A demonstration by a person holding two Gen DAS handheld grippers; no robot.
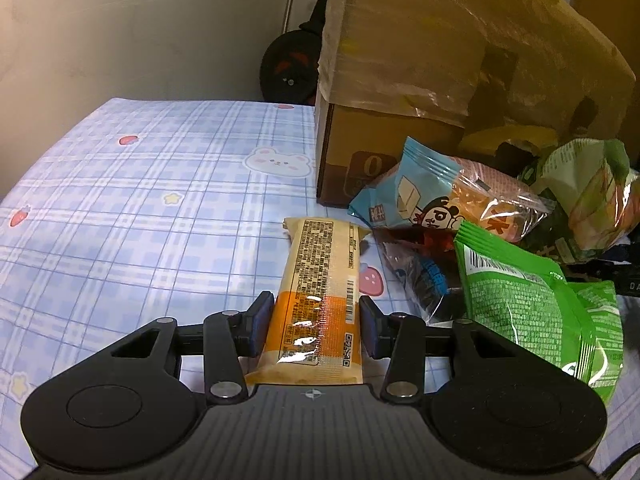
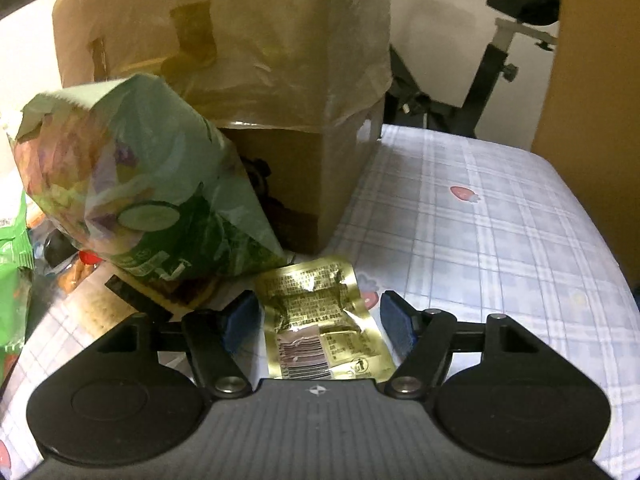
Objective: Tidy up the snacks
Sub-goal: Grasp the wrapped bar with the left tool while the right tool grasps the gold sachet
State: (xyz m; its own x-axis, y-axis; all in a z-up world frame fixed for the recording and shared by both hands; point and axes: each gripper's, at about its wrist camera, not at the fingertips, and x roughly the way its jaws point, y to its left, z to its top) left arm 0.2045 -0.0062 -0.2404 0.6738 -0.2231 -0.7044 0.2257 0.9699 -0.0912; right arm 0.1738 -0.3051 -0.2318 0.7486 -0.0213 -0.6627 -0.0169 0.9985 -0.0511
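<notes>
A long orange and yellow snack bar packet (image 1: 320,264) lies lengthwise on the plaid cloth, back side up. My left gripper (image 1: 316,326) is shut on its near end, a blue pad pressing each long edge. In the right wrist view a crumpled gold foil packet (image 2: 316,296) lies flat on the cloth. My right gripper (image 2: 318,322) stands open around it, with a gap between the left pad and the foil. A tall pale green bag with a cucumber picture (image 2: 152,184) leans just left of the gold packet.
A heap of snacks sits right of the bar: a blue panda packet (image 1: 416,196), a dark clear packet (image 1: 420,276), a bright green bag (image 1: 532,304). A plastic-covered cardboard box (image 1: 420,60) stands behind. The blue plaid cloth (image 1: 140,200) stretches left; an exercise bike (image 2: 512,40) is beyond the table.
</notes>
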